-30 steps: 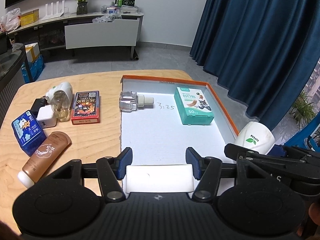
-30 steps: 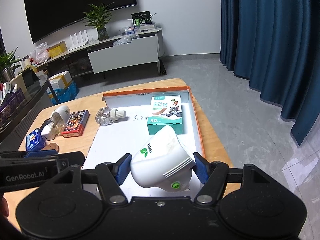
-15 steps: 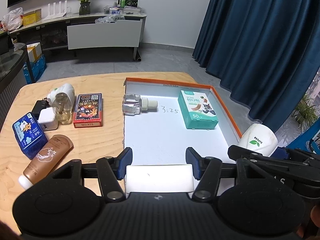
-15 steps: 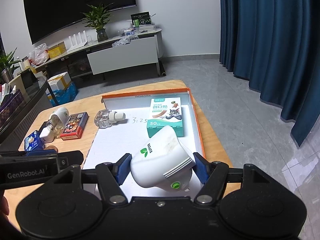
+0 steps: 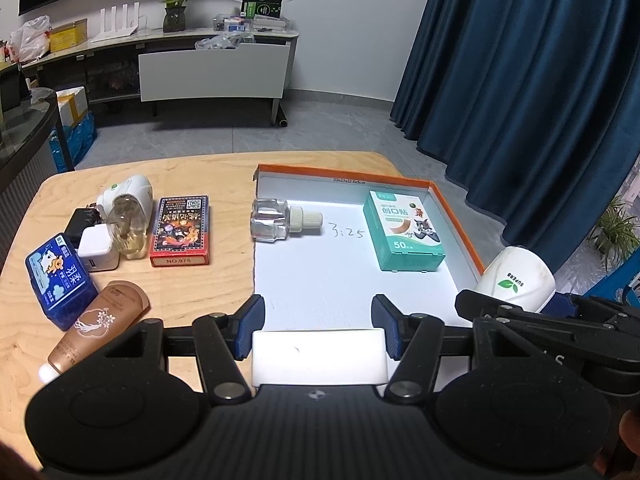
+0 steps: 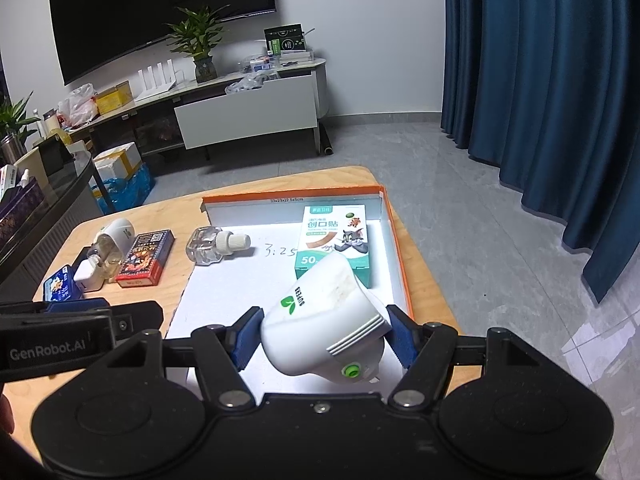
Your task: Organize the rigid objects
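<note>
The right hand-held gripper [image 6: 322, 340] is clamped on a white plug-in diffuser [image 6: 326, 326], held tilted above the near right part of the tray [image 6: 394, 236], just in front of the teal box [image 6: 334, 236]. The diffuser looks like a light, stiff, hollow plastic shell — smooth and rounded, so it could twist between the pads. The ribbed band near its base, where the pads now sit, seems the surest hold.

The left hand-held gripper [image 5: 318, 330] is clamped on a flat white block [image 5: 320, 356] over the tray's near edge — probably light and rigid, easy across its short sides.

A clear bottle [image 5: 282, 222] lies on its side in the tray; it may roll.
</note>
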